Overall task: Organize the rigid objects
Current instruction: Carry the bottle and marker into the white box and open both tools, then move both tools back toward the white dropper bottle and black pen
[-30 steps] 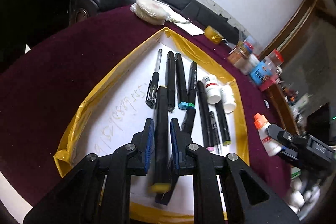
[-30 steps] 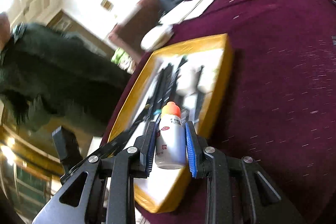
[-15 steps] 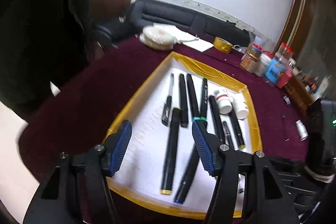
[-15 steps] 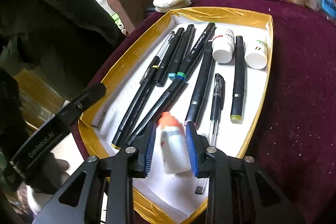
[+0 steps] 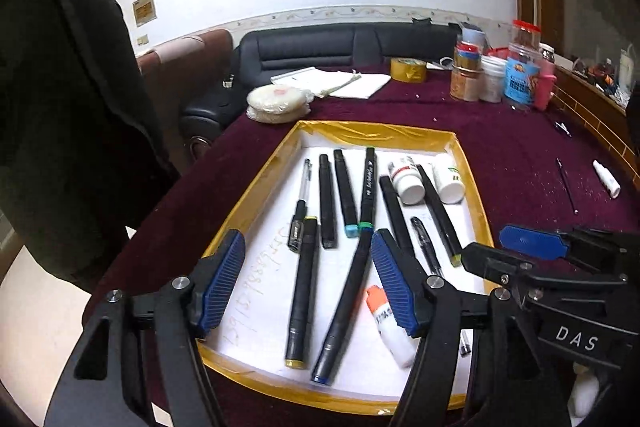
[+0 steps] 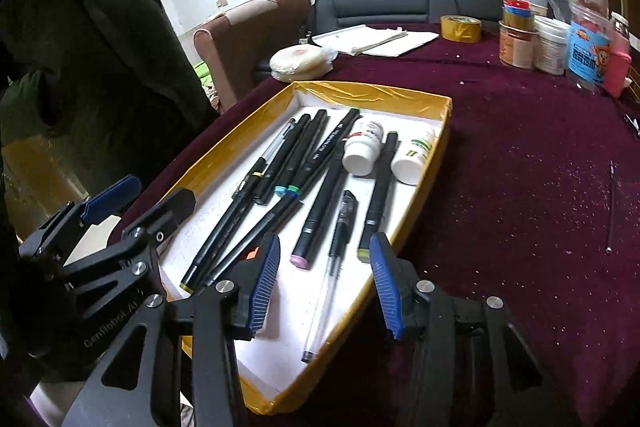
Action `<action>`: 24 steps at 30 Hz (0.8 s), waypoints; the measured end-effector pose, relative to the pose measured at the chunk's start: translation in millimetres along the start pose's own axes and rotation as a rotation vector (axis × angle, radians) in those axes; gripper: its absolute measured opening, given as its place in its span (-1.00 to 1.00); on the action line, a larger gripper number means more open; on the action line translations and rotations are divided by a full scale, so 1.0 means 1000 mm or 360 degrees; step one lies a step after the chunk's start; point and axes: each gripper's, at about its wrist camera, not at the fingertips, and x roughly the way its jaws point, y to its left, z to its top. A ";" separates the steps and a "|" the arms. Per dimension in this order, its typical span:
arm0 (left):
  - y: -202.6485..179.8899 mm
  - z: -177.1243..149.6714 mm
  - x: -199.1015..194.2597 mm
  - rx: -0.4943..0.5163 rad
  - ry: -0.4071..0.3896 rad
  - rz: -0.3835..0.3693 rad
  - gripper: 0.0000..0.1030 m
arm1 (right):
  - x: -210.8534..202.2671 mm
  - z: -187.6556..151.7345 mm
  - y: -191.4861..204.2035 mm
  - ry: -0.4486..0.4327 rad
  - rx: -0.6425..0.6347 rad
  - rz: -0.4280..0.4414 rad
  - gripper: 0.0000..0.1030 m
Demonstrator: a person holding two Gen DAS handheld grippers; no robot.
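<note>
Tray (image 5: 478,211) on the maroon worktop (image 5: 520,147) holds most of the load: black markers (image 5: 344,193) in a rough row, two white pill bottles (image 5: 408,175) at the far right, clear pens; the yellow-tipped marker (image 5: 302,287) and the blue-tipped one (image 5: 346,299) lie loose at the near end, nothing gripping them; small orange-capped bottle (image 5: 390,323) lies on its side near the tray's near right.

Left claw (image 5: 308,283) released, jaws opening, nothing pinched; right claw (image 6: 324,281) also released and opening, only tray floor and a clear pen (image 6: 326,291) under the gap.

Left to do, my read: a small white tube (image 5: 606,179) and a thin stick (image 5: 566,183) sit out on the cloth at far right.

Left view shows the orange-capped bottle whole plus that tube; in the right view only an orange sliver peeks behind the left pad; right view shows the pink-tipped marker (image 6: 324,207) end clearly.
</note>
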 end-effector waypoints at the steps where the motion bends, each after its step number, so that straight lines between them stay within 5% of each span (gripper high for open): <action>1: -0.001 0.000 0.000 0.0004 0.0008 0.0003 0.27 | -0.001 -0.001 -0.002 0.0001 0.0007 -0.0002 -0.18; 24: -0.022 -0.004 0.009 0.0040 0.0143 -0.0073 0.27 | -0.006 -0.008 -0.024 0.0008 0.0085 -0.0008 -0.18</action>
